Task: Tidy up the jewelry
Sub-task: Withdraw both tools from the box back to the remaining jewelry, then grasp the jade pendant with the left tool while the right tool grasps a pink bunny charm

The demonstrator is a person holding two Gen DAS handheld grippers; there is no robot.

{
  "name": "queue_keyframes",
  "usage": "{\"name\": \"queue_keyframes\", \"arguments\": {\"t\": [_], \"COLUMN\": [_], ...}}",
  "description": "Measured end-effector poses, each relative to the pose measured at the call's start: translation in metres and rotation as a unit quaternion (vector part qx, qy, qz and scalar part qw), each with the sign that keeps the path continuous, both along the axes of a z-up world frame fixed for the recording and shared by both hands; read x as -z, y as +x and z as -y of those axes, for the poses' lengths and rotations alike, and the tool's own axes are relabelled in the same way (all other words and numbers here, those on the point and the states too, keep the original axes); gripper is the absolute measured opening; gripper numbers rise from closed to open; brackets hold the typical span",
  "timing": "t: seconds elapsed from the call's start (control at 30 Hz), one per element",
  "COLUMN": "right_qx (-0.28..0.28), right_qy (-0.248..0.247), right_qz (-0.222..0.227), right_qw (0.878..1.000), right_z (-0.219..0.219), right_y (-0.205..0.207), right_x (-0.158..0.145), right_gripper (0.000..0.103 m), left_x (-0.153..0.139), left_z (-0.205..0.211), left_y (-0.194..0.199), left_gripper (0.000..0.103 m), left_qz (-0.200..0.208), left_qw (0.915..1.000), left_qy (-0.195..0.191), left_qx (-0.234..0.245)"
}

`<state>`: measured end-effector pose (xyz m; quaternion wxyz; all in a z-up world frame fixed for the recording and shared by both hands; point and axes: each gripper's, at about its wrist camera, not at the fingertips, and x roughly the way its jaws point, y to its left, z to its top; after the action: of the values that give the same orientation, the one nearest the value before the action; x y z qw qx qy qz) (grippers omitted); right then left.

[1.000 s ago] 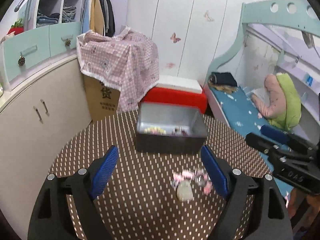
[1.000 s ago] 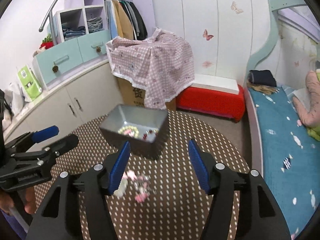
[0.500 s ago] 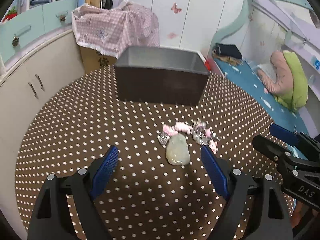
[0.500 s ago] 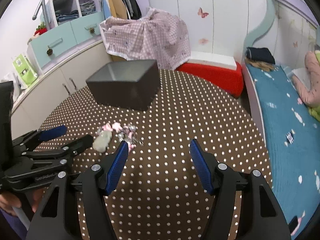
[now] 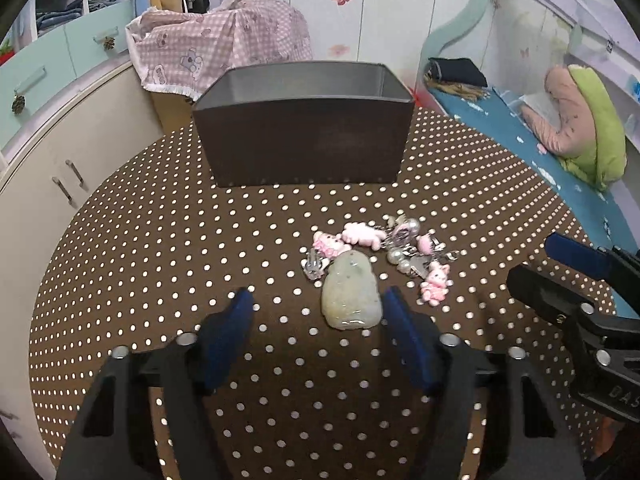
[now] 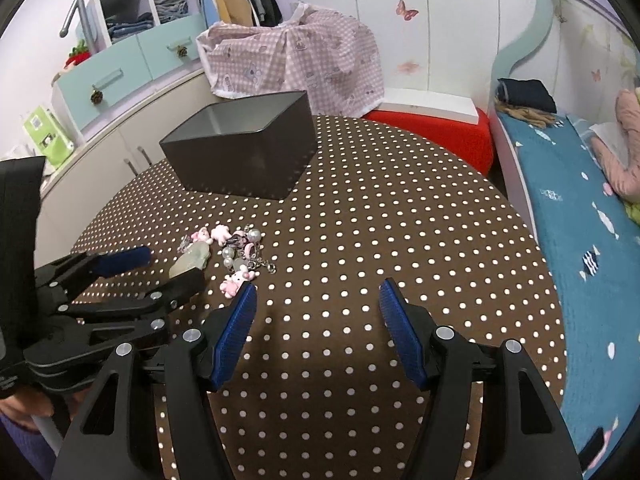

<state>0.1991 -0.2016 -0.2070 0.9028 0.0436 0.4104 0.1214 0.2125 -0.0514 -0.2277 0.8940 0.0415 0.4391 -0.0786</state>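
On the round brown polka-dot tabletop [image 5: 160, 240] sits a small jewelry pile, near the middle, well short of the dark grey open box [image 5: 304, 148] standing farther back. My left claw [image 5: 316, 312] points down at the pile; its jaws have just been closing, yet the blue pads [image 5: 236, 328] still stand apart and press on nothing. Pale green jade-like pendant [image 5: 350, 294] lies flat between them, near the right pad, whether touching I cannot tell, with a wide gap to the left pad. Just behind the pendant: pink cartoon charms [image 5: 348, 238], a small clear charm [image 5: 314, 268], a pearl-bead bracelet with metal clasps [image 5: 408, 244], and a pink bunny charm [image 5: 435, 282] off to the right side, all bunched close together, some touching. My right claw [image 6: 318, 300] hovers low over bare tabletop to the right of the pile, jaws spread, nothing between them; its left pad tip sits close to the bunny charm in the right wrist view, not gripping it. From that view the left claw's black frame covers part of the pendant. Box interior not visible from either camera. Beyond the tabletop: pink checked cloth [image 5: 224, 44] draped over a carton, a red stool [image 6: 436, 132], and a bed with blue sheet [image 6: 580, 240].
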Motion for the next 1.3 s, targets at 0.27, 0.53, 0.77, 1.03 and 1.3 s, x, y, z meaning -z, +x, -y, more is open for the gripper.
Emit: {"name": "queue_keyframes", "arguments": {"t": [0.27, 0.53, 0.77, 1.03, 1.3], "right_qx": [-0.008, -0.023, -0.027, -0.03, -0.035], "right_qy": [-0.007, -0.011, -0.014, -0.059, -0.051], "right_qz": [-0.011, -0.017, -0.025, -0.021, -0.017], "right_qw": [1.0, 1.0, 0.999, 0.998, 0.998], "right_z": [-0.019, -0.052, -0.071, -0.082, -0.073], "right_y": [0.006, 0.011, 0.018, 0.021, 0.011], "right_x": [0.006, 0.008, 0.012, 0.013, 0.003], "right_gripper": [0.062, 0.062, 0.056, 0.025, 0.025], "left_x": [-0.003, -0.009, -0.014, -0.014, -0.028], "left_z": [-0.008, -0.042, -0.06, -0.065, -0.067], "left_y": [-0.001, -0.012, -0.017, -0.018, -0.014], "left_gripper": [0.028, 0.028, 0.028, 0.028, 0.028], "left_qz": [0.001, -0.002, 0.003, 0.003, 0.011], "left_qw": [0.9997, 0.9984, 0.9975, 0.9966, 0.9948], "left_qy": [-0.018, -0.057, -0.071, -0.082, -0.098], "left_qx": [0.014, 0.004, -0.002, 0.007, 0.024]}}
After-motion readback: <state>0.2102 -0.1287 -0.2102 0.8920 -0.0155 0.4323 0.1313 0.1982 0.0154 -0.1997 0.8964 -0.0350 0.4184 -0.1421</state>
